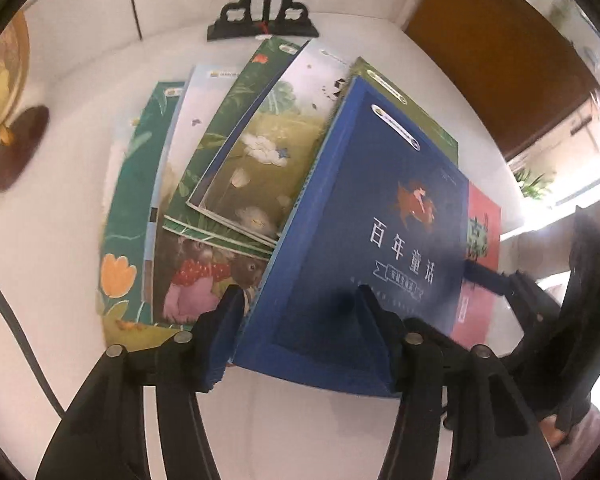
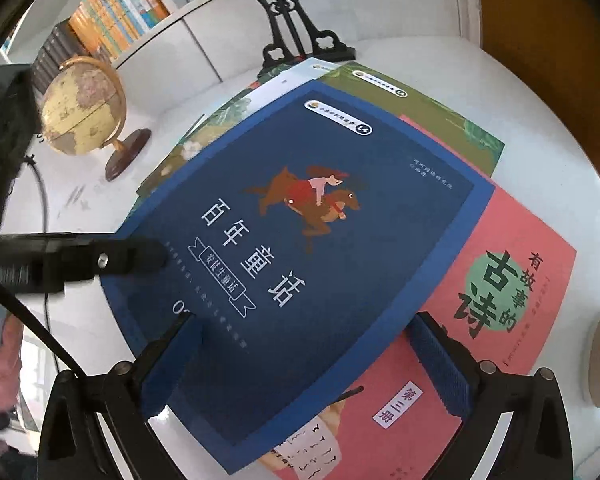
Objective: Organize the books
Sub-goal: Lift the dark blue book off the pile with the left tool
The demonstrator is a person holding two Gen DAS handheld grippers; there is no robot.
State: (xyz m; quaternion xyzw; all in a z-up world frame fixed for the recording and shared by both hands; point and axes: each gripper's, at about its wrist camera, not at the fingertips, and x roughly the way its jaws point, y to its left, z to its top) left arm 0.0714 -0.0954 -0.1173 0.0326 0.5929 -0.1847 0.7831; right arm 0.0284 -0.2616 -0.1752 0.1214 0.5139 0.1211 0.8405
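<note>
A dark blue book (image 1: pixel 380 200) (image 2: pixel 300 152) with white characters and a horse rider lies on top of a fanned pile, tilted. My left gripper (image 1: pixel 300 292) is shut on its near left corner, one pad at the edge and the other on the cover. In the right wrist view its upper finger (image 2: pixel 140 258) rests on the book's left edge. My right gripper (image 2: pixel 302 320) stands open over the book's lower corner; its right pad hangs over a pink book (image 2: pixel 500 280) and touches nothing. Several picture books (image 1: pixel 252 152) lie spread to the left.
A white table (image 1: pixel 60 260) bears the pile. A globe (image 2: pixel 84 108) stands at the left and a black ornate stand (image 2: pixel 300 40) behind the books. A green book (image 2: pixel 440 128) lies under the blue one. A filled shelf (image 2: pixel 120 12) is at the back, a black cable (image 2: pixel 44 208) at the left.
</note>
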